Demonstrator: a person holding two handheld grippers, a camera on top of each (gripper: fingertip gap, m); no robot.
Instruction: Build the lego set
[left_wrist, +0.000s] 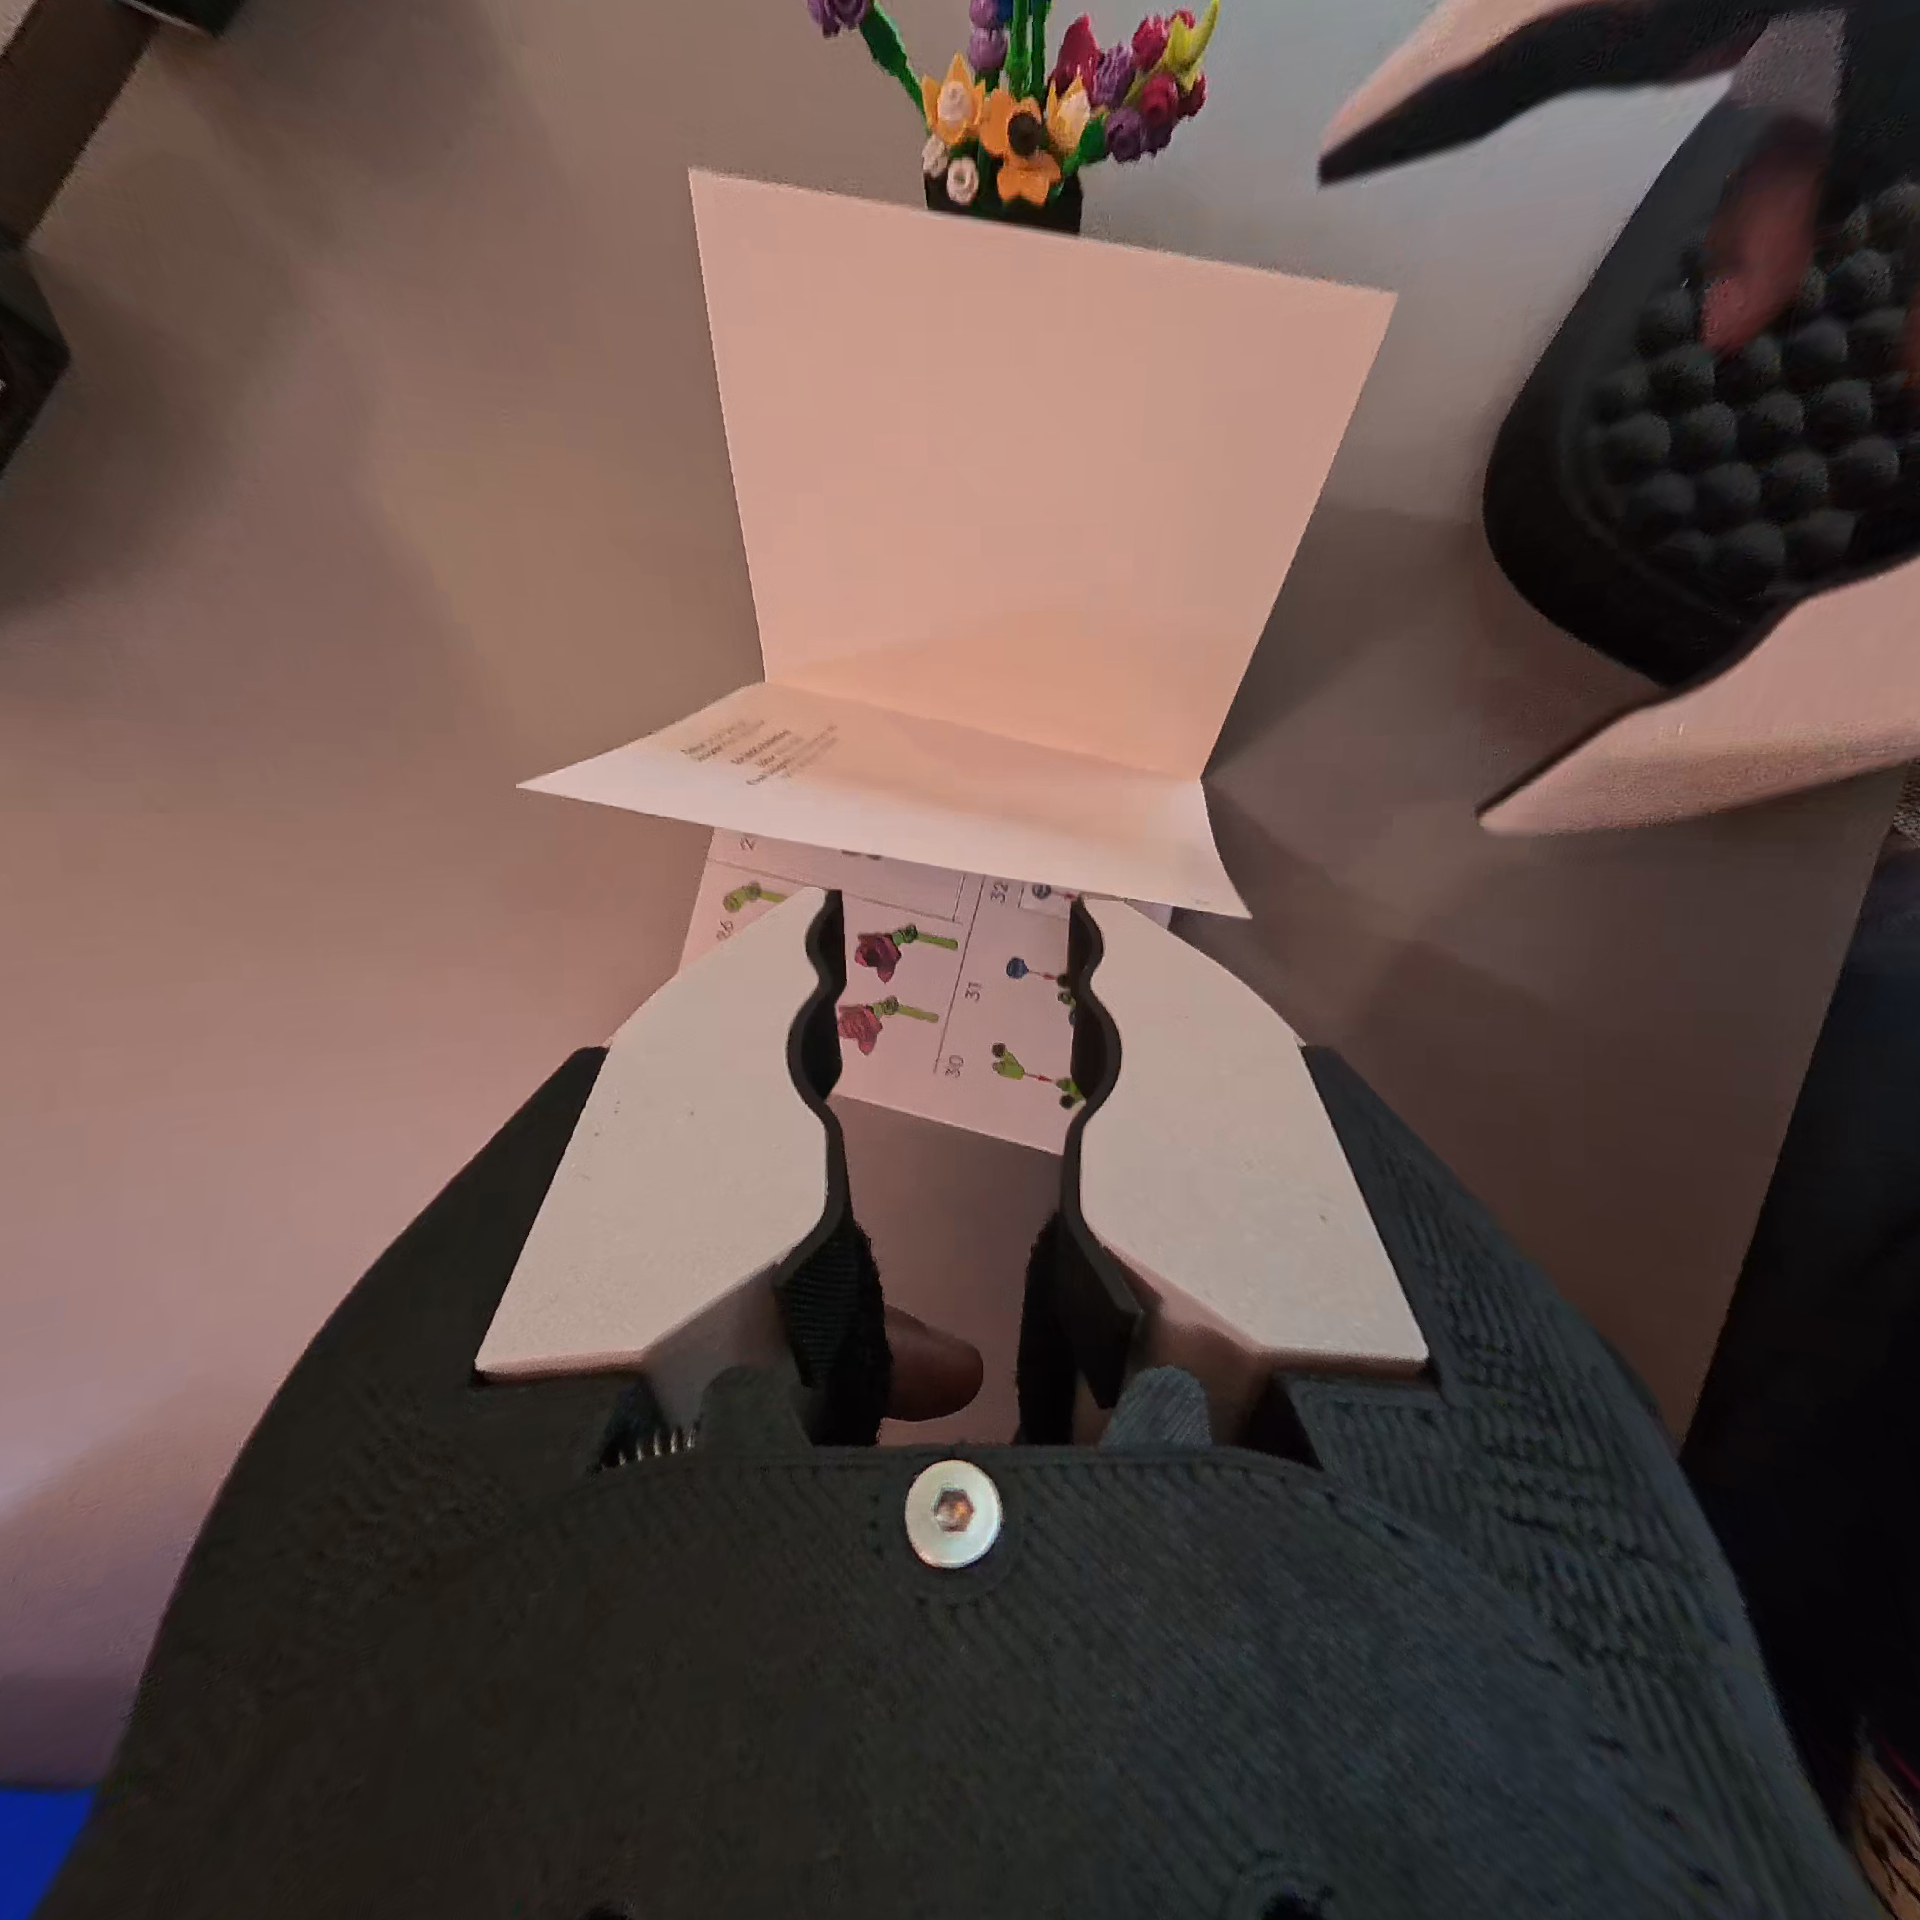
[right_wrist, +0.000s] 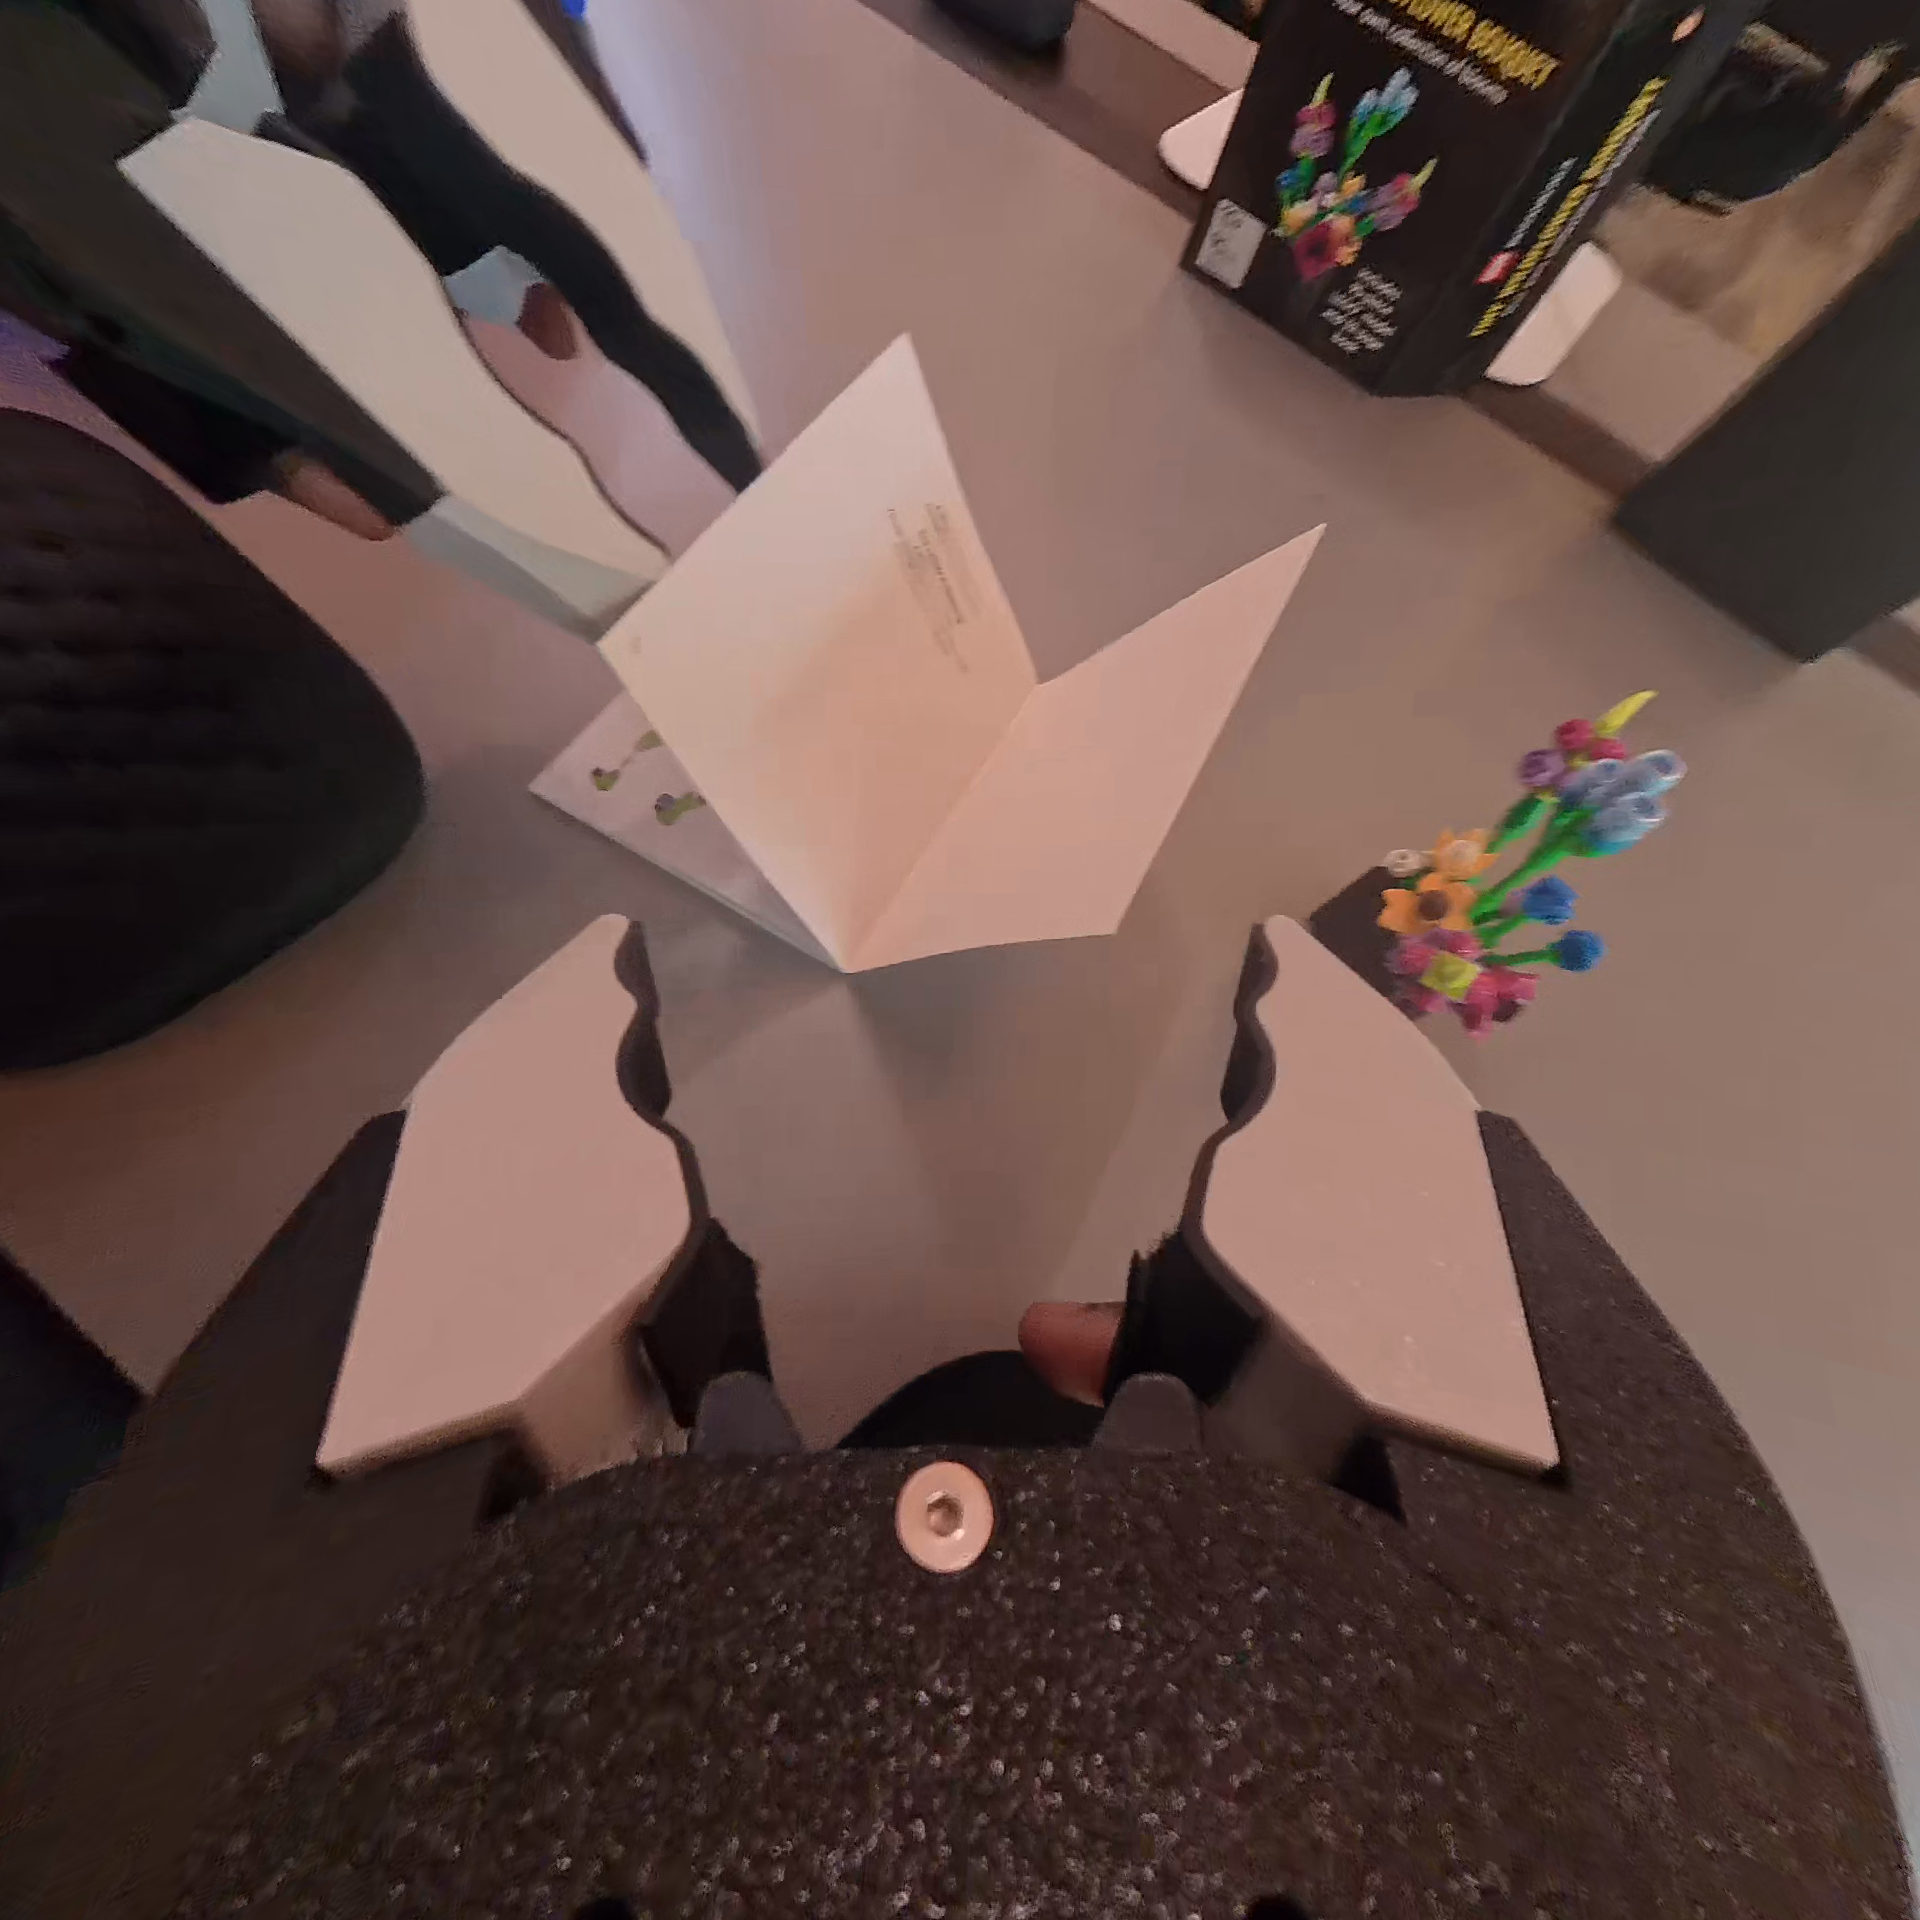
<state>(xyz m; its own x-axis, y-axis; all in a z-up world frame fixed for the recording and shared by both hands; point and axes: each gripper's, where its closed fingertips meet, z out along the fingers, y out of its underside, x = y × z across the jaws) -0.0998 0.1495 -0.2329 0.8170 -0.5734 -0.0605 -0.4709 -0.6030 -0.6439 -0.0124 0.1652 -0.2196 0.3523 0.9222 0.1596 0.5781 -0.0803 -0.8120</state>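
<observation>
Left wrist view showed your left gripper (left_wrist: 951, 935) low over the instruction booklet (left_wrist: 997, 499), its two fingers parted by a narrow gap with nothing pinched between them. The tips sat over the printed page with flower diagrams, just under the drooping edge of a raised white page. The booklet lay on the grey table (left_wrist: 364, 520) with its blank pages standing up in a fold. Behind it, toward the far edge of the table, stood the built flower bouquet (left_wrist: 1023, 114) in a dark base, partly hidden by the upright page. Your right gripper (left_wrist: 1621, 436) came in from the upper right corner of that view, blurred, so I could only guess at its angle there.

In the right wrist view your right gripper (right_wrist: 951, 966) was spread wide and empty, held above bare table just short of the booklet's (right_wrist: 904, 727) spine. The bouquet (right_wrist: 1507, 894) stood to the right of the booklet, apart from it. The dark set box (right_wrist: 1392, 197) stood upright near the far right edge of the table. Your left gripper (right_wrist: 582, 416) reached in from the left at the booklet's far side.
</observation>
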